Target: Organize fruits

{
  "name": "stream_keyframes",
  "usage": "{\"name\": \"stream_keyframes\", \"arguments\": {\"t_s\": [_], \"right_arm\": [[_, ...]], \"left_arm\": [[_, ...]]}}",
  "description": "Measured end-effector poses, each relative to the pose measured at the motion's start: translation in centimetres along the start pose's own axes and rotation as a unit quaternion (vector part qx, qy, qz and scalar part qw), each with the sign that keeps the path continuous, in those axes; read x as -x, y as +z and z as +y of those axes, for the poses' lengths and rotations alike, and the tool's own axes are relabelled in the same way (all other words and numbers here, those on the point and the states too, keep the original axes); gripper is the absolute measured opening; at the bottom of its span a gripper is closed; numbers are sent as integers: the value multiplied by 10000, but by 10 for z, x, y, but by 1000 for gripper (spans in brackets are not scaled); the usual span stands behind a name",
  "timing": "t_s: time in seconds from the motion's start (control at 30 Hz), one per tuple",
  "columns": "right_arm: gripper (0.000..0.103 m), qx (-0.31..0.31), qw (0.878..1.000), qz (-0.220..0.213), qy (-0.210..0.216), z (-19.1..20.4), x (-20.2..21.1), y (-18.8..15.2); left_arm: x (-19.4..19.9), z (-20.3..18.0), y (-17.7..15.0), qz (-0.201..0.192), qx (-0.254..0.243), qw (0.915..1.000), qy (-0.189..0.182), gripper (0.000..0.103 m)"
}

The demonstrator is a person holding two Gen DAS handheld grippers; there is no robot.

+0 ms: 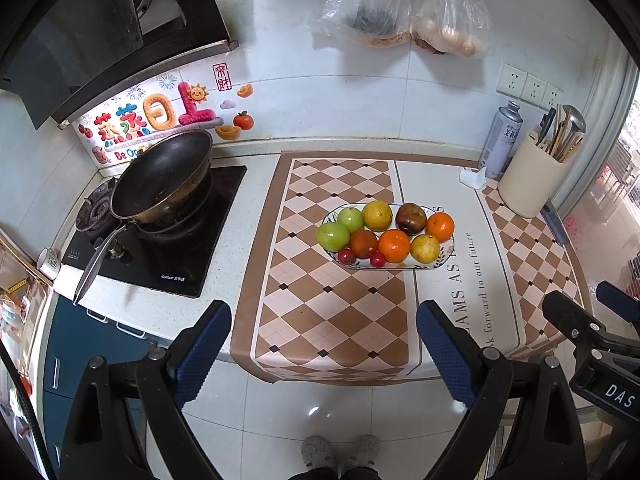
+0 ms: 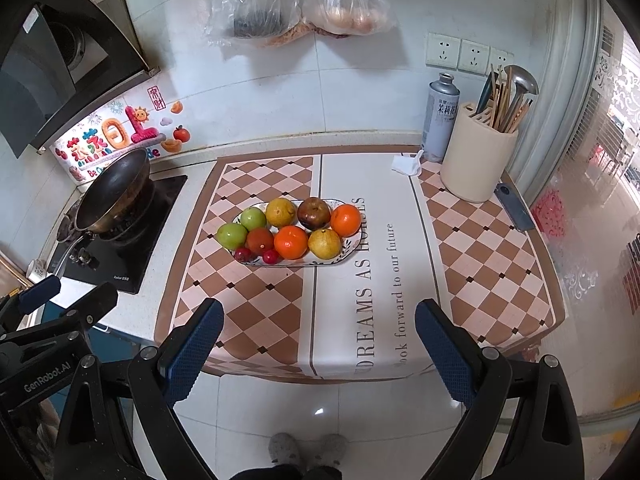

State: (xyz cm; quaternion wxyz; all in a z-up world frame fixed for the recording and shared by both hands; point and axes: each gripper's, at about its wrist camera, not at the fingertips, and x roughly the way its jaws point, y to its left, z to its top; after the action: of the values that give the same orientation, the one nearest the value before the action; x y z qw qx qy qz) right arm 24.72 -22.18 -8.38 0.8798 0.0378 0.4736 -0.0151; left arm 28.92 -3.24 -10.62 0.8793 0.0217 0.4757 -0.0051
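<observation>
An oval white plate [image 1: 404, 267] [image 2: 352, 246] sits on a checkered mat in the middle of the counter. It holds several fruits: two green apples [image 1: 332, 236] [image 2: 232, 235], two oranges [image 1: 394, 245] [image 2: 291, 242], two yellow fruits [image 1: 425, 248] [image 2: 324, 243], a dark red-brown fruit [image 1: 411, 218] [image 2: 314, 213], a red-brown fruit [image 1: 363, 243] and two small red ones [image 1: 346, 257] [image 2: 270, 257]. My left gripper [image 1: 323, 328] is open and empty, held above the floor before the counter edge. My right gripper [image 2: 319, 326] is open and empty, beside it to the right.
A wok [image 1: 162, 176] [image 2: 114, 192] rests on a gas stove at the left. A cream utensil holder [image 1: 530, 176] [image 2: 478, 164], a spray can [image 1: 500, 140] [image 2: 439, 118] and a crumpled tissue [image 2: 408, 164] stand at the back right. Plastic bags [image 1: 400, 4] hang on the wall.
</observation>
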Motion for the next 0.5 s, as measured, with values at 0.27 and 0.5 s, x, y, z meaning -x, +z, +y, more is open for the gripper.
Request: {"name": "stream_keyframes", "arguments": {"t_s": [0.27, 0.5], "right_arm": [[99, -1, 10000, -7, -1, -1, 0, 0], [99, 8, 10000, -2, -10, 0, 0, 0]], "left_arm": [[1, 0, 0, 3, -2, 10000, 2, 95], [5, -1, 3, -141, -150, 9998, 50, 95]]}}
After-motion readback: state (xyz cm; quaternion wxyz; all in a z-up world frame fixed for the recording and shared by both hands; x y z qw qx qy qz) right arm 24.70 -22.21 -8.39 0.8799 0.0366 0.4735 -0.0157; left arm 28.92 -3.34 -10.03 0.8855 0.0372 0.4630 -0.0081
